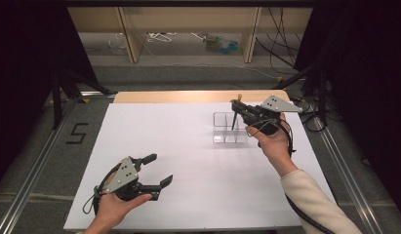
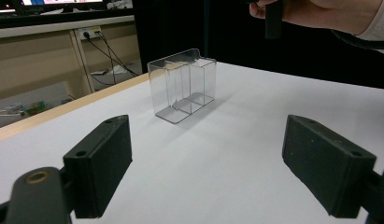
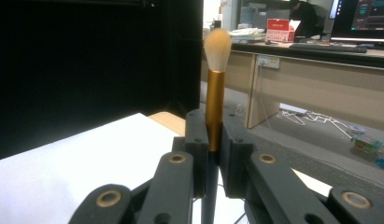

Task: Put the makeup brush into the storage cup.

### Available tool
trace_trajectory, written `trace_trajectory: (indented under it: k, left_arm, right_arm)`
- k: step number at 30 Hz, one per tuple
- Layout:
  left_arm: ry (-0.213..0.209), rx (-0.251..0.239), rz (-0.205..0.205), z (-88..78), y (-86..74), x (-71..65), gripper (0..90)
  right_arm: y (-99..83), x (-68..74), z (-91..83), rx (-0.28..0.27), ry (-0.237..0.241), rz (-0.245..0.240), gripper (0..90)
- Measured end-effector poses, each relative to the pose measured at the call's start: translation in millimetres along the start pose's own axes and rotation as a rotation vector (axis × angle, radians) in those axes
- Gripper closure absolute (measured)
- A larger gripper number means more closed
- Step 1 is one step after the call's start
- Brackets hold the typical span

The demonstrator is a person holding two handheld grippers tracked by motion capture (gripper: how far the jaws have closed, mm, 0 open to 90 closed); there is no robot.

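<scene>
Near the front left corner of the worktop (image 1: 154, 214), the left hand-held gripper (image 1: 160, 170) rests low in the person's left hand (image 1: 112, 207), its jaws spread wide with nothing between them; it appears to be parked clear of the work, pointed toward the organizer as if ready to steady it. Toward the far right of the white surface stands a clear plastic organizer (image 1: 229, 127), upright, open at the top and split by inner walls into narrow compartments; the left gripper view shows it as a transparent box (image 2: 182, 85) standing alone and apparently empty. Directly above it, the right hand-held gripper (image 1: 235, 104) is clamped on a makeup brush (image 3: 214, 93), gripping the gold ferrule just above the dark handle. The brush is held upright, bristles up and handle down, probably so that the handle can drop straight into a compartment. In the high view the handle's lower end (image 1: 233, 123) already reaches into the organizer, though which compartment cannot be told.
</scene>
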State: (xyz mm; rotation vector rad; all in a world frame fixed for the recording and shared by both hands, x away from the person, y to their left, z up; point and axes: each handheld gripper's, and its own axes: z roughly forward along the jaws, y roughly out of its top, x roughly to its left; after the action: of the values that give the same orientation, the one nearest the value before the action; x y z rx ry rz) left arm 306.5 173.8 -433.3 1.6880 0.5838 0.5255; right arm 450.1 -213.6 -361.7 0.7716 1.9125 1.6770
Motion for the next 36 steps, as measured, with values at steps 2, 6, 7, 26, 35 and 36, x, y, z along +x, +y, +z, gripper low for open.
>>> trace_trajectory:
  k: [2,6,7,26,35,36]
  left_arm:
    - [0.000,0.000,-0.001,0.1,0.0,0.0,15.7]
    - [0.001,0.001,0.000,0.0,-0.1,0.2,15.7]
    - [0.001,0.002,0.001,0.0,-0.1,0.2,15.7]
    - [0.000,0.000,-0.001,-0.1,0.0,0.2,15.7]
    - [-0.001,0.001,-0.001,-0.1,0.0,0.1,15.7]
    - [0.000,0.001,-0.002,0.0,-0.1,0.1,15.7]
  right_arm:
    - [0.5,-0.3,0.2,-0.003,-0.001,0.000,83.6]
    - [1.4,-0.8,1.6,-0.011,-0.006,-0.001,83.6]
    - [1.5,-1.2,2.1,-0.017,-0.008,-0.008,83.6]
    - [1.6,-3.4,5.0,-0.014,-0.010,-0.010,83.6]
    - [3.2,-5.4,4.9,-0.016,-0.016,-0.007,83.6]
    - [3.5,-5.6,4.9,-0.016,-0.016,-0.008,83.6]
